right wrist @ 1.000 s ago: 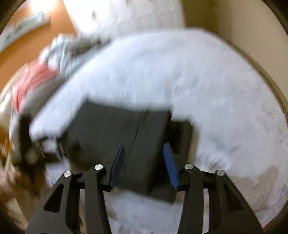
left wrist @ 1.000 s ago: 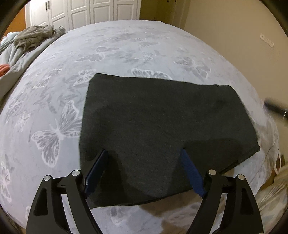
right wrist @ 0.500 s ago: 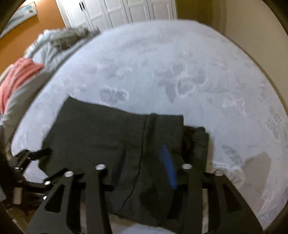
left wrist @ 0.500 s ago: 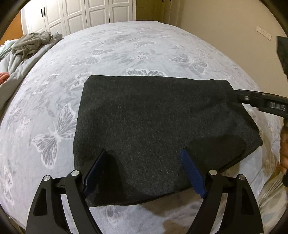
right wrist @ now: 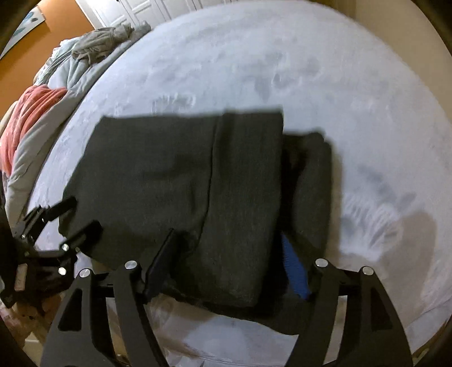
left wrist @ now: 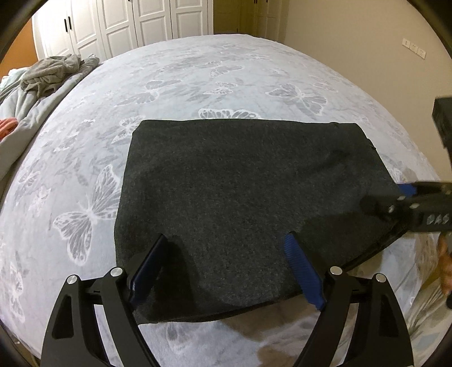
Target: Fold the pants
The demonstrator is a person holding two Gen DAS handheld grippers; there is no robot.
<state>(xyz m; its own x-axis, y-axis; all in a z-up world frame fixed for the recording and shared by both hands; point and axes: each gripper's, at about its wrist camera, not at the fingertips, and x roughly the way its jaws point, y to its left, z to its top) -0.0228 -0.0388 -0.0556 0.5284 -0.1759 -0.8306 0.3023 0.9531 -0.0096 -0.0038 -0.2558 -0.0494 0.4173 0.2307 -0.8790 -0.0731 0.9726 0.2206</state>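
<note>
Dark grey pants (left wrist: 254,183) lie folded into a flat rectangle on the butterfly-patterned bed sheet (left wrist: 197,79). My left gripper (left wrist: 226,240) stands open over the near edge of the pants, its blue pads wide apart and the fabric lying flat between them. In the right wrist view the pants (right wrist: 169,175) show a stacked fold at their right end. My right gripper (right wrist: 227,237) is low over that end, jaws opening, with cloth lying between the fingers but not pinched. The right gripper (left wrist: 406,194) also shows at the right edge of the left wrist view.
A crumpled grey garment (left wrist: 50,73) and a grey duvet lie at the bed's far left, beside a red cloth (right wrist: 28,113). White wardrobe doors (left wrist: 141,22) stand behind the bed. A beige wall (left wrist: 367,42) runs along the right. The bed's near edge lies just below the pants.
The right gripper came down onto the right end of the pants and its jaws spread wider. In the left wrist view it moved in from the right. The left gripper stayed put.
</note>
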